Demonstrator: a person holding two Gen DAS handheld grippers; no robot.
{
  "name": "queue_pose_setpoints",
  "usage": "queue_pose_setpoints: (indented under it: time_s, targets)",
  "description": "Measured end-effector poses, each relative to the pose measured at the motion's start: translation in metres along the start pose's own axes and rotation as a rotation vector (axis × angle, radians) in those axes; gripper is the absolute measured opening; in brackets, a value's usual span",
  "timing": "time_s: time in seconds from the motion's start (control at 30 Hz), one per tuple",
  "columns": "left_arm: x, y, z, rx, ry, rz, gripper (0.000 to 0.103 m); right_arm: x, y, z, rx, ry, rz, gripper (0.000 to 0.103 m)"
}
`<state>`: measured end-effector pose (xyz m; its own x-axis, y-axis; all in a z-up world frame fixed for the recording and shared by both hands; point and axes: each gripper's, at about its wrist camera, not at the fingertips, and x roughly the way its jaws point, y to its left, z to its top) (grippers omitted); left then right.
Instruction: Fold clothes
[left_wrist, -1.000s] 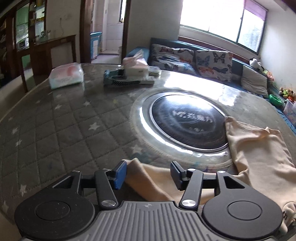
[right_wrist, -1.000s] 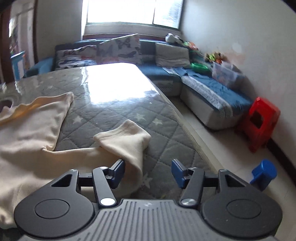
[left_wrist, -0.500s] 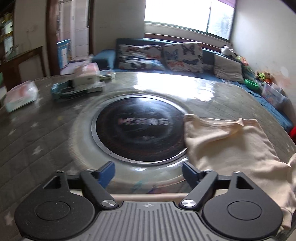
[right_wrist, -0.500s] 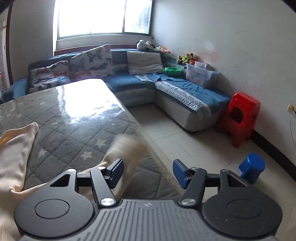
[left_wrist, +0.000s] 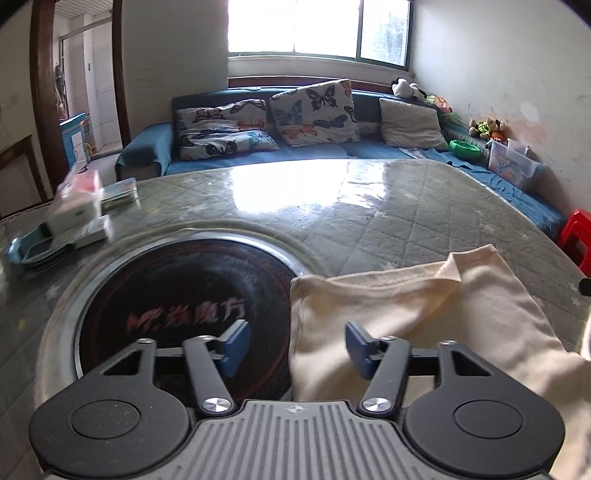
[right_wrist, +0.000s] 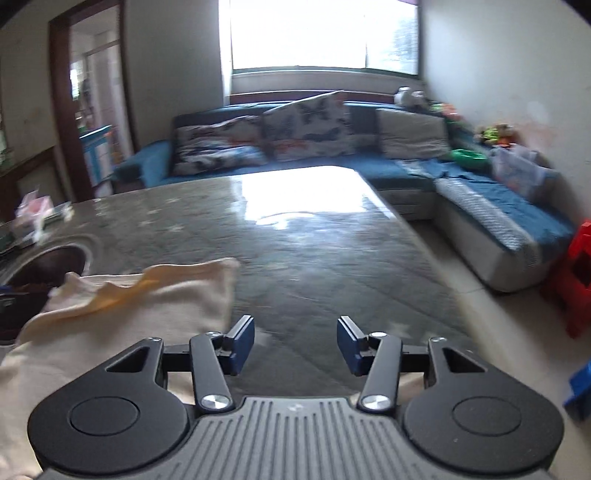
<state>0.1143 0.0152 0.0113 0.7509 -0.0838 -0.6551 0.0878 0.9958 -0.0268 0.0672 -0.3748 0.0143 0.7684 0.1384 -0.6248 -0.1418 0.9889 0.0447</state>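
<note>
A cream garment (left_wrist: 424, 325) lies on the quilted grey table (left_wrist: 388, 221), its left edge over the black round hotplate (left_wrist: 177, 295). My left gripper (left_wrist: 295, 345) is open and empty, above the garment's left edge. In the right wrist view the garment (right_wrist: 122, 321) lies at the lower left. My right gripper (right_wrist: 295, 345) is open and empty, over the bare table (right_wrist: 314, 258) just right of the garment's right edge.
A tissue box and a blue tray (left_wrist: 62, 225) stand at the table's far left. A blue sofa with butterfly cushions (left_wrist: 295, 118) lies behind. A red stool (right_wrist: 576, 280) stands on the floor past the table's right edge.
Both grippers have swung round: the left one to the right over the garment's left edge, the right one back left over the table. Both stay open. The sleeve has left the right view.
</note>
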Motion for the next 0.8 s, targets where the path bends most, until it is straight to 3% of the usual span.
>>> queue_pose_setpoints:
  time_s: [0.07, 0.23, 0.3, 0.5, 0.6, 0.8]
  targets:
    - [0.014, -0.001, 0.005, 0.002, 0.017, -0.01, 0.045, 0.015, 0.013, 0.006, -0.026, 0.018, 0.05, 0.045]
    - [0.039, -0.007, 0.011, 0.052, 0.04, -0.005, 0.041, 0.046, 0.033, 0.016, -0.067, 0.068, 0.123, 0.043]
    - [0.049, -0.005, 0.012, 0.049, 0.057, -0.007, 0.029, 0.057, 0.039, 0.02, -0.08, 0.087, 0.148, 0.04]
    - [0.061, -0.003, 0.015, 0.07, 0.044, -0.025, 0.007, 0.082, 0.044, 0.031, -0.086, 0.108, 0.177, 0.037]
    - [0.062, 0.001, 0.018, 0.067, 0.029, -0.01, 0.005, 0.096, 0.049, 0.036, -0.101, 0.116, 0.168, 0.036]
    - [0.07, 0.025, 0.033, -0.026, 0.017, 0.018, 0.004, 0.112, 0.053, 0.041, -0.104, 0.115, 0.154, 0.017]
